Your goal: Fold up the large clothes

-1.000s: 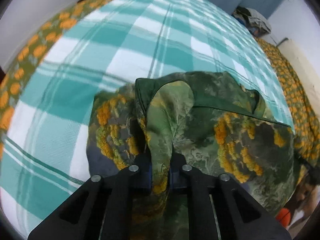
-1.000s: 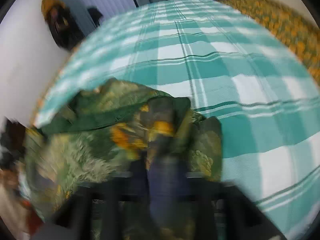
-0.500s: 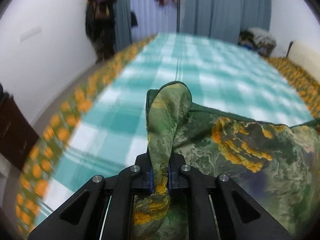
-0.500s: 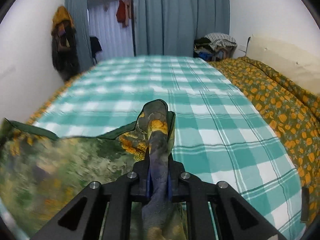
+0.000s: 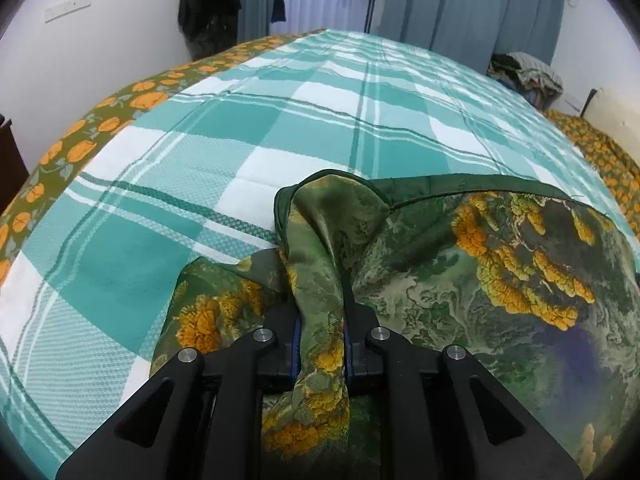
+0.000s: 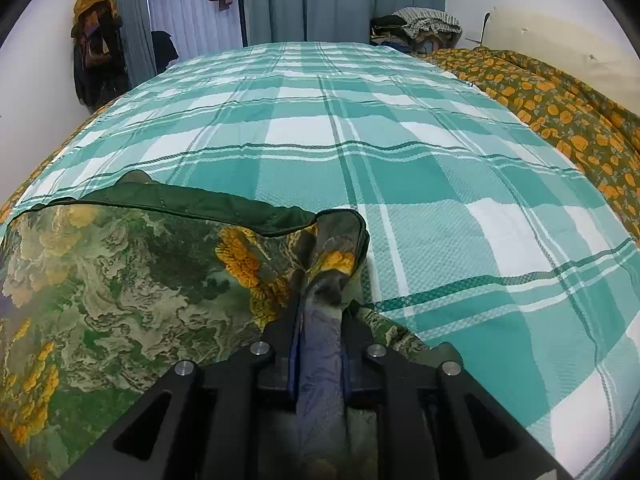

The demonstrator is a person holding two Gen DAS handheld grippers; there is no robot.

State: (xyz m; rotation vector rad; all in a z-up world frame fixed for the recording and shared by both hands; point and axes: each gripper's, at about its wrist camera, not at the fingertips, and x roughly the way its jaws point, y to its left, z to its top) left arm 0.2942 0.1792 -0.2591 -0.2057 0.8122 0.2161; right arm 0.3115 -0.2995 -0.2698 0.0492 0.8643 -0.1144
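A large green garment (image 5: 460,280) with orange flower print and a dark green hem lies spread on the teal-and-white checked bed cover (image 5: 240,120). My left gripper (image 5: 320,312) pinches a bunched corner of it. The jaws are opening slightly, and the pads still touch the cloth. In the right wrist view the same garment (image 6: 120,280) stretches away to the left. My right gripper (image 6: 320,320) holds its other corner, a bluish fold. These jaws are opening too, with the cloth between them. Both held corners rest low on the bed cover (image 6: 400,160).
An olive bedspread with orange flowers (image 6: 560,112) runs along the bed's right side and shows again along the left edge (image 5: 80,136). A pile of clothes (image 6: 420,24) sits at the far end. Coats hang on the wall (image 6: 96,40) beside blue curtains.
Both grippers have sunk toward the bed and tilted down, bringing the garment's hem onto the checked cover. The gap between each pair of jaws looks a little wider.
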